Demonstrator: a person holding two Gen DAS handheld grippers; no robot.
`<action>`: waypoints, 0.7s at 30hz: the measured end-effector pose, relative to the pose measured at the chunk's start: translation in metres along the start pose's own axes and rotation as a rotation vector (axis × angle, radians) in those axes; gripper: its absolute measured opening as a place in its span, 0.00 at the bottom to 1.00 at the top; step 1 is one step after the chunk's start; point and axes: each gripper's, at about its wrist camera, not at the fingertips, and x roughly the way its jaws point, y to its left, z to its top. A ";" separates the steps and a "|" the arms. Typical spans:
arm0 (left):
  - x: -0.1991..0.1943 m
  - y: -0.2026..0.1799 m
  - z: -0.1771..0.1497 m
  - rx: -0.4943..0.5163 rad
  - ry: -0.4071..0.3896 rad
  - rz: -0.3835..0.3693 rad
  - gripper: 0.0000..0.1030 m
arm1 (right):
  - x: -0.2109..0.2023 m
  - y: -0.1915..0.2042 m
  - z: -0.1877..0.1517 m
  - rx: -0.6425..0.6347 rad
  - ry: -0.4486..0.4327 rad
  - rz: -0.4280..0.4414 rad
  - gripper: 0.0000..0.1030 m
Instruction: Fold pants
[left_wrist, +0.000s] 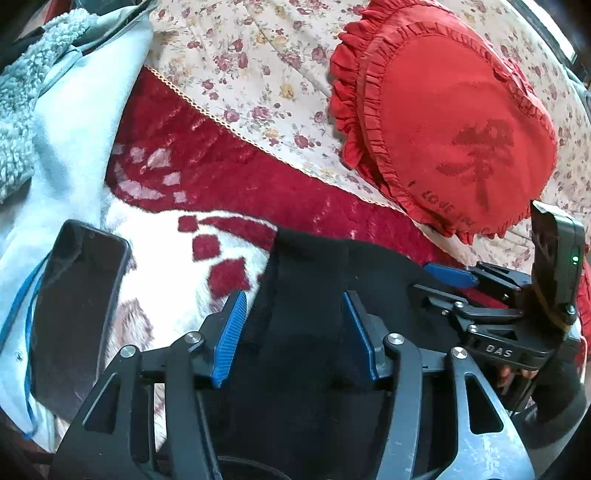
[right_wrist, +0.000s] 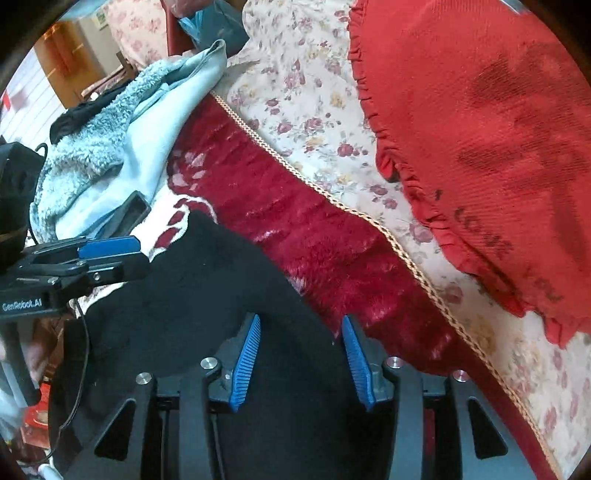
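Observation:
The black pants (left_wrist: 314, 280) lie bunched on a red and white plush blanket (left_wrist: 207, 173). My left gripper (left_wrist: 293, 314) is open, its blue pads either side of the pants' upper edge. The right gripper (left_wrist: 448, 275) shows at the right in the left wrist view, low over the same cloth. In the right wrist view the pants (right_wrist: 192, 288) spread left and below, and my right gripper (right_wrist: 301, 339) is open over their right edge. The left gripper (right_wrist: 107, 245) shows at the left, above the pants.
A dark phone (left_wrist: 77, 314) lies left of the pants on a light blue fleece garment (left_wrist: 62, 122). A red frilled cushion (left_wrist: 450, 125) sits on a floral sheet (left_wrist: 258, 66) beyond the blanket. The fleece (right_wrist: 122, 136) and cushion (right_wrist: 491, 129) also show in the right wrist view.

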 end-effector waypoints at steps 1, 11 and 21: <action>0.000 0.001 0.002 -0.001 -0.001 0.000 0.51 | -0.001 0.000 0.000 0.006 -0.001 0.010 0.39; -0.011 -0.021 0.016 0.180 -0.018 -0.010 0.51 | -0.038 0.049 -0.015 -0.156 -0.123 -0.045 0.08; -0.025 -0.038 0.011 0.235 -0.033 -0.025 0.51 | -0.054 0.087 -0.023 -0.228 -0.183 -0.063 0.05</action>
